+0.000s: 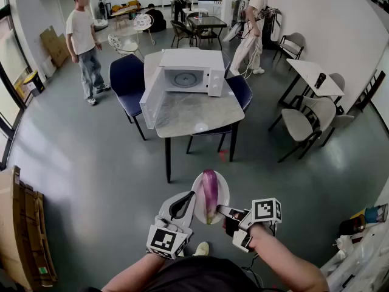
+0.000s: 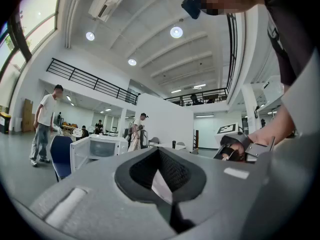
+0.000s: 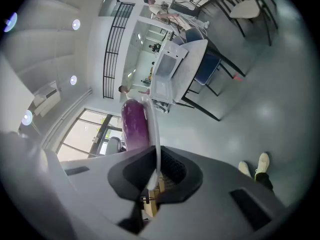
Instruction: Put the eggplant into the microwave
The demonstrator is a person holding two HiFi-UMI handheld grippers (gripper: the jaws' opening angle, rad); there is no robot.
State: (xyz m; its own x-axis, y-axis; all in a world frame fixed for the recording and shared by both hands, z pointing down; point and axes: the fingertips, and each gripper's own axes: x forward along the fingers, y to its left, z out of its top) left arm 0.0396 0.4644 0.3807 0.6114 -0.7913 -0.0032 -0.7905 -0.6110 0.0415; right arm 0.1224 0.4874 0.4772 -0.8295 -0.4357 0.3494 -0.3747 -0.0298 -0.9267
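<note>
A purple eggplant lies on a small white plate held in the air over the grey floor, a few steps short of the table. My right gripper is shut on the plate's right rim; in the right gripper view the thin rim runs into the jaws, with the eggplant beyond. My left gripper has its jaws together, tip at the plate's left rim, nothing seen between them. The white microwave stands on the marble table with its door swung open to the left.
Blue chairs stand at the table's left and right sides. Two people stand beyond it. White tables and chairs are at the right. Cardboard leans at the left edge.
</note>
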